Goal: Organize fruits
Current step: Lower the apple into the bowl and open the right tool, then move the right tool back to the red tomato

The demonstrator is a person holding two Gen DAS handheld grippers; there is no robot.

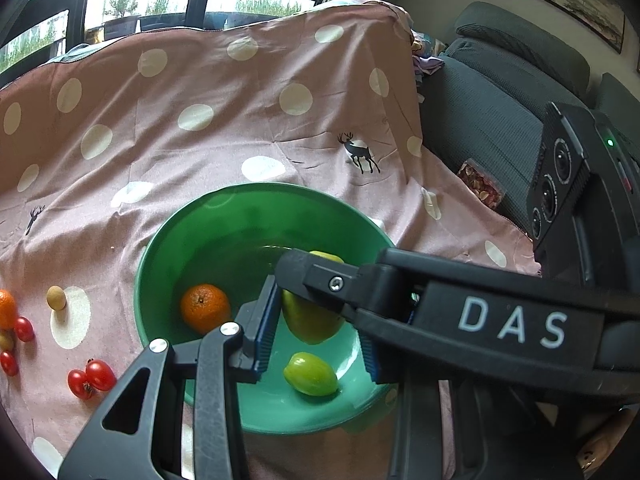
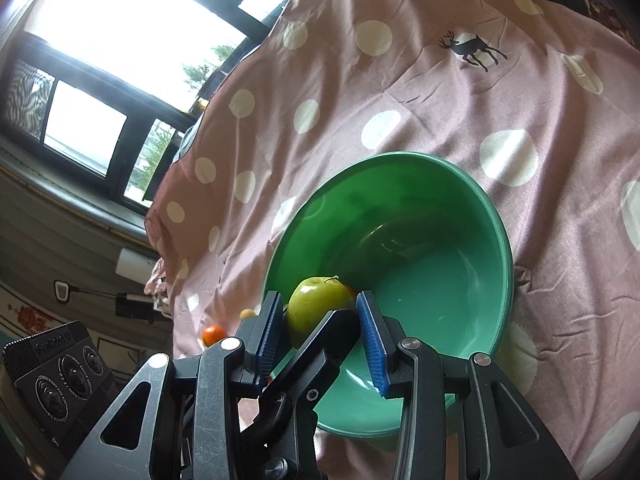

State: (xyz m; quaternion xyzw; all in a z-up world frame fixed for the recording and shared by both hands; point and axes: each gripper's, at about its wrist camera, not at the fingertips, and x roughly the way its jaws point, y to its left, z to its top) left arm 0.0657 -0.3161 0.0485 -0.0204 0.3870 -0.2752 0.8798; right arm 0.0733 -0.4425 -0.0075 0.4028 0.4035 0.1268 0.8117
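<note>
A green apple [image 2: 316, 304] hangs over the near side of the green bowl [image 1: 160, 248], stem up and tilted slightly right in the right wrist view, its core axis close to upright. The right hand-held gripper [image 2: 320, 320] has its blue pads just beside the apple's flanks; whether they press on it I cannot tell. The left hand-held gripper [image 1: 316, 332] stands wide apart over the bowl, holding nothing. On the bowl floor lie a mandarin [image 1: 205, 308] and a small green fruit [image 1: 311, 374], its long axis running left to right. On the pink spotted cloth [image 1: 240, 128], left of the bowl, lie cherry tomatoes [image 1: 91, 378], another mandarin [image 1: 6, 309] and a small tan fruit [image 1: 55, 298].
</note>
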